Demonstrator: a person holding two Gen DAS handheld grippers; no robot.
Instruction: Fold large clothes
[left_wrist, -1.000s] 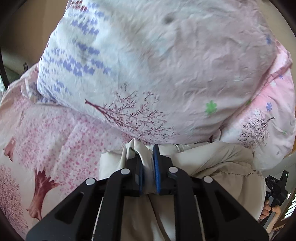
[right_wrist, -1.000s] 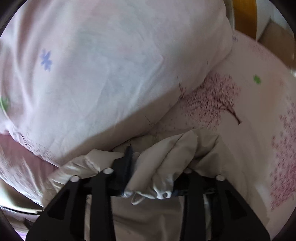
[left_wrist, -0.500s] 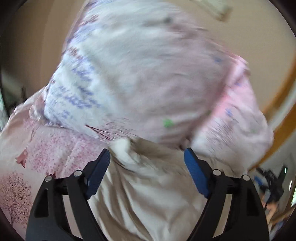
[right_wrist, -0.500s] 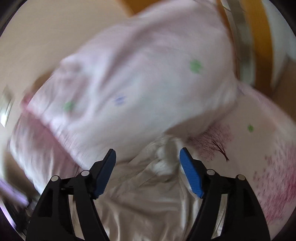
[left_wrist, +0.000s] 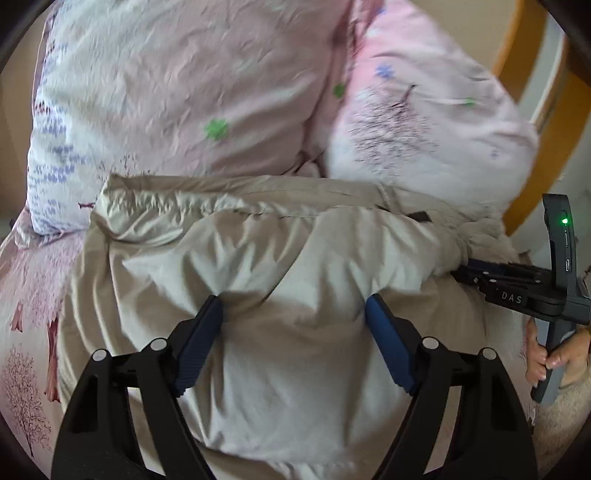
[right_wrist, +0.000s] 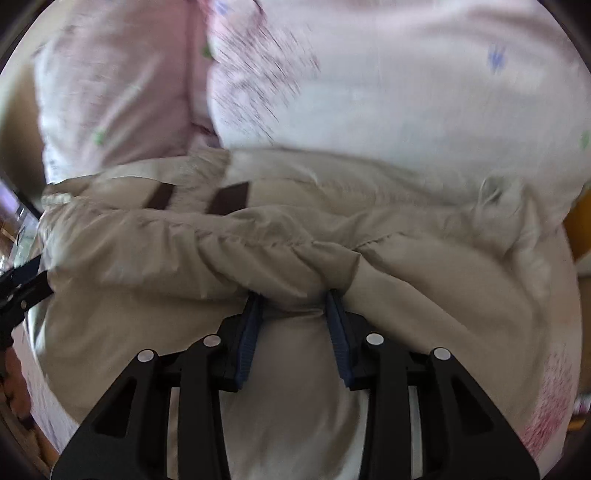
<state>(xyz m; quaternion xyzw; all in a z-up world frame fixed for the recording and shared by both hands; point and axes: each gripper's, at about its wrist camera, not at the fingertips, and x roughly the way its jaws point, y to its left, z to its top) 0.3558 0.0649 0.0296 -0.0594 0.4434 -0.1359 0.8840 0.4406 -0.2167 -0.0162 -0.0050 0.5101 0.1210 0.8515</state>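
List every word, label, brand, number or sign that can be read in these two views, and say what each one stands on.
"DAS": pale letters on the black body of the right gripper, seen at the right edge of the left wrist view, below a lit green lamp on its handle.

No other text is readable. The beige jacket shows two brown strips with no lettering. The pink bedding carries only printed trees and flowers. The right wrist view is blurred and shows no writing.

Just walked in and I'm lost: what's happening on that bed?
A person is folding a beige jacket on a floral bed, below two pillows. The left claw is open, its fingers pressed against a puffy fold. The right claw straddles a bunched ridge, part-open; whether it grips is unclear.
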